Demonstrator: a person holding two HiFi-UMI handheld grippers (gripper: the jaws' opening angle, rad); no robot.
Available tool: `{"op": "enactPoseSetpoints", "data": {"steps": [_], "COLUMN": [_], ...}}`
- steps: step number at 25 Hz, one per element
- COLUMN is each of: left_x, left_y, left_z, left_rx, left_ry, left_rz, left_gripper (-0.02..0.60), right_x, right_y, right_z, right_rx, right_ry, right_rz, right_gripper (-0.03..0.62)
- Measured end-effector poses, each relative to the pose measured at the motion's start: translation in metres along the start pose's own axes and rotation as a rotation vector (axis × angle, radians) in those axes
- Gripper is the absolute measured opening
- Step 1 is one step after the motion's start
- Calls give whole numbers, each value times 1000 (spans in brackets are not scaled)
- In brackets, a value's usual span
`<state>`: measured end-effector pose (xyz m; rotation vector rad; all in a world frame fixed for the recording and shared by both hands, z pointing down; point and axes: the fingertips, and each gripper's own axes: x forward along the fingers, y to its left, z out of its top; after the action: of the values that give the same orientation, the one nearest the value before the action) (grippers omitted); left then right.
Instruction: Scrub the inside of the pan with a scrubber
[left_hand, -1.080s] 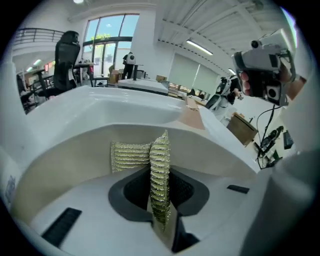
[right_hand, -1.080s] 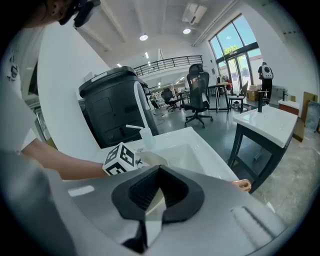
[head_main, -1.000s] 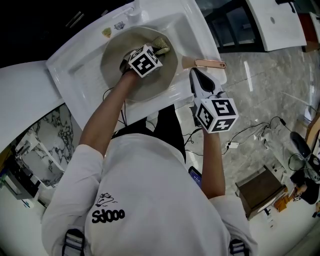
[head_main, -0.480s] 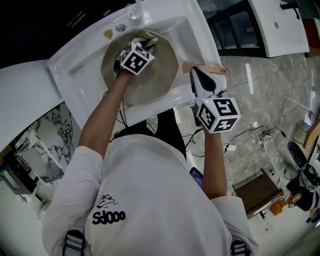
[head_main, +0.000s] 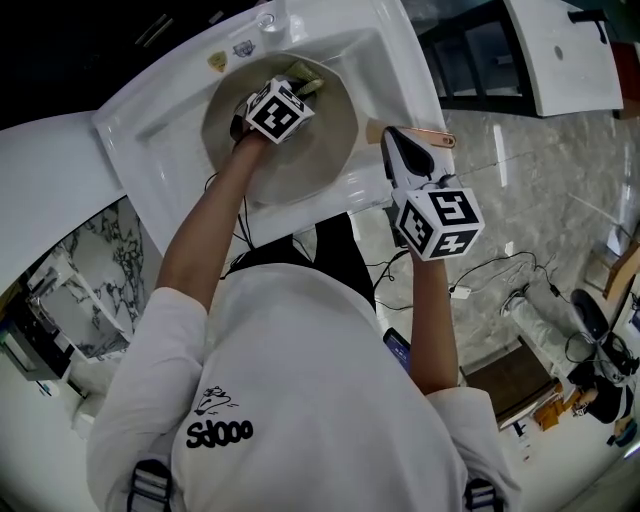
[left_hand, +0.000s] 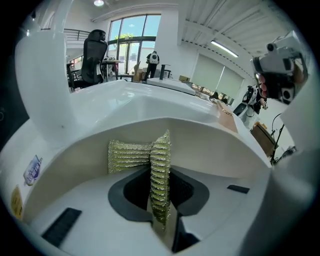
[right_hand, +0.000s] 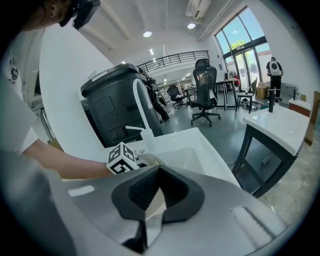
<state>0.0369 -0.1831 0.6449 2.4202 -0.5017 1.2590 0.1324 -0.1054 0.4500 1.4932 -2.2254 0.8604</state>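
Observation:
A beige pan (head_main: 300, 150) lies in the white sink (head_main: 395, 70). My left gripper (head_main: 294, 86) is inside the pan at its far wall, shut on a gold-green mesh scrubber (head_main: 304, 77). In the left gripper view the scrubber (left_hand: 160, 175) stands pinched between the jaws of the left gripper (left_hand: 161, 202), its free part folded against the pan wall (left_hand: 210, 145). My right gripper (head_main: 393, 136) is at the sink's right rim, shut on the pan's copper handle (head_main: 425, 134). A tan strip of the handle (right_hand: 154, 202) shows between the right gripper's (right_hand: 150, 200) jaws.
A faucet (head_main: 265, 20) stands at the sink's far edge, with two stickers on the rim beside it. A white counter (head_main: 50, 190) joins the sink at the left. To the right the marble floor (head_main: 540, 200) carries cables and boxes. Another white table (head_main: 570, 50) stands at the far right.
My left gripper has slid the scrubber from the pan's far right side leftward along the far wall, then slightly back right. The right gripper has stayed on the handle.

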Motion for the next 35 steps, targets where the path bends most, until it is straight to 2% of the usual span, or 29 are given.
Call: {"op": "enactPoseSetpoints", "data": {"steps": [3, 9, 12, 14, 19, 21, 30, 35], "left_x": [4, -1, -4, -8, -21, -28, -72, -81], "left_y": [-11, -69, -94, -108, -138, -147, -177, -180], "left_z": [-4, -26, -37, -41, -50, -54, -57, -63], "left_rx": [23, 192, 248, 226, 22, -22, -3, 64], "left_ry": [22, 162, 208, 215, 180, 178, 179, 218], "left_rz": [-57, -257, -356, -422, -601, -658, -839, -844], "left_gripper": [66, 66, 66, 66, 66, 66, 66, 66], "right_x": [-1, -4, -5, -5, -2, 0, 7, 11], "right_y": [-1, 0, -1, -2, 1, 3, 17, 22], "right_z": [-5, -10, -12, -12, -14, -14, -9, -9], "right_rx": [2, 6, 7, 5, 1, -1, -23, -33], "right_ry": [10, 14, 18, 18, 24, 26, 28, 30], "right_rz": [0, -1, -2, -3, 5, 12, 44, 58], "right_gripper": [9, 9, 9, 9, 9, 8, 9, 9]}}
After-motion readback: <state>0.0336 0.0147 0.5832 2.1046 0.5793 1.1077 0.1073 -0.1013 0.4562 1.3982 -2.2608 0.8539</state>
